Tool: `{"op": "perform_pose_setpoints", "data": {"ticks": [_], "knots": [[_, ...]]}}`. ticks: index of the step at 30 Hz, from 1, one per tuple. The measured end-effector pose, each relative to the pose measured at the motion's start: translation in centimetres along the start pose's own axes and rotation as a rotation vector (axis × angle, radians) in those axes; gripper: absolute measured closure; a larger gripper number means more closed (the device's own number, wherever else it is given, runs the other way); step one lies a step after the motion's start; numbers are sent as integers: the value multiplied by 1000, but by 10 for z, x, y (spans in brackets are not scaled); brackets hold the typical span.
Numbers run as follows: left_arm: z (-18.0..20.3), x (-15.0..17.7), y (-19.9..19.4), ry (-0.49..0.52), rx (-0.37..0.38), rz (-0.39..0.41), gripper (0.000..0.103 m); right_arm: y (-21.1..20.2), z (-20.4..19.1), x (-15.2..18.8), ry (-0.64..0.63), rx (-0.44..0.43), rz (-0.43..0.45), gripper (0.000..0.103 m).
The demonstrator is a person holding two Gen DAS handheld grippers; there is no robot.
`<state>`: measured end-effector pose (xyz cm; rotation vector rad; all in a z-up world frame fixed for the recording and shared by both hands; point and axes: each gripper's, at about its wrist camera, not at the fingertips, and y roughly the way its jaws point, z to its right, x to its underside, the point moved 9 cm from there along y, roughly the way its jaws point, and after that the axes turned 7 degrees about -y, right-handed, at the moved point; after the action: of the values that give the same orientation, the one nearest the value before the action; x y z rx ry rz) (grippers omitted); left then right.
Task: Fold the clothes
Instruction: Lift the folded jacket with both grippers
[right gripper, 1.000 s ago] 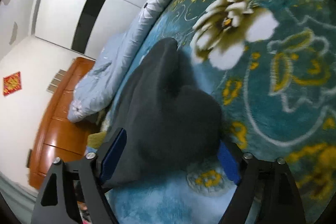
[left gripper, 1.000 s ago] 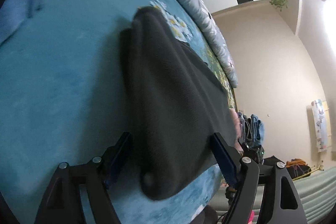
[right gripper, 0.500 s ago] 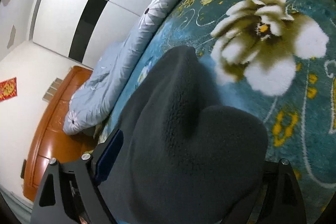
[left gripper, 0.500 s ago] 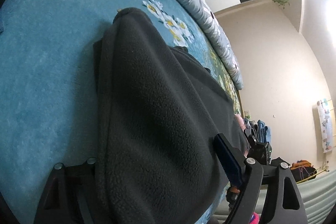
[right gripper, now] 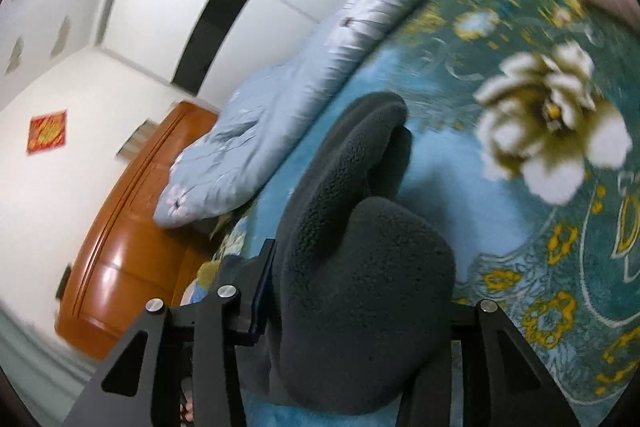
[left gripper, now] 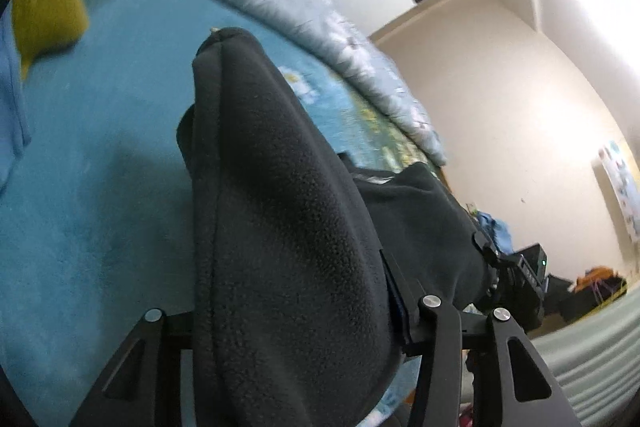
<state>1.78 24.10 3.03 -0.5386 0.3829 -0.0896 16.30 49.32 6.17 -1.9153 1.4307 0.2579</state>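
In the left wrist view, the left gripper point(left gripper: 296, 327) pinches the dark grey fuzzy fleece garment point(left gripper: 280, 211), lifted above the blue flowery blanket point(left gripper: 88, 187); in the right wrist view, the right gripper point(right gripper: 356, 311) pinches its other end point(right gripper: 360, 259); the fold looks only begun, and laying it flat is left.

a second ago both claws were spread wide around the fleece point(left gripper: 280, 227) lying on the bed point(left gripper: 92, 187). now the left claw point(left gripper: 292, 319) and right claw point(right gripper: 352, 307) have each pinched in on a thick bunch of it, and the fabric's coming up off the bed, bulging over the fingers.
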Motion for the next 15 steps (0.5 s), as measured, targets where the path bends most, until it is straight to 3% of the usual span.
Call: {"op": "perform_pose_setpoints", "data": {"ticks": [7,15], "knots": [[57,3,-13,114,53,-1,51,-36,-17,-10,-31,-33,-4,59],[159,-5,24,258,105,-55,51,-102,-14,-57,-75,-10,49,60]]}}
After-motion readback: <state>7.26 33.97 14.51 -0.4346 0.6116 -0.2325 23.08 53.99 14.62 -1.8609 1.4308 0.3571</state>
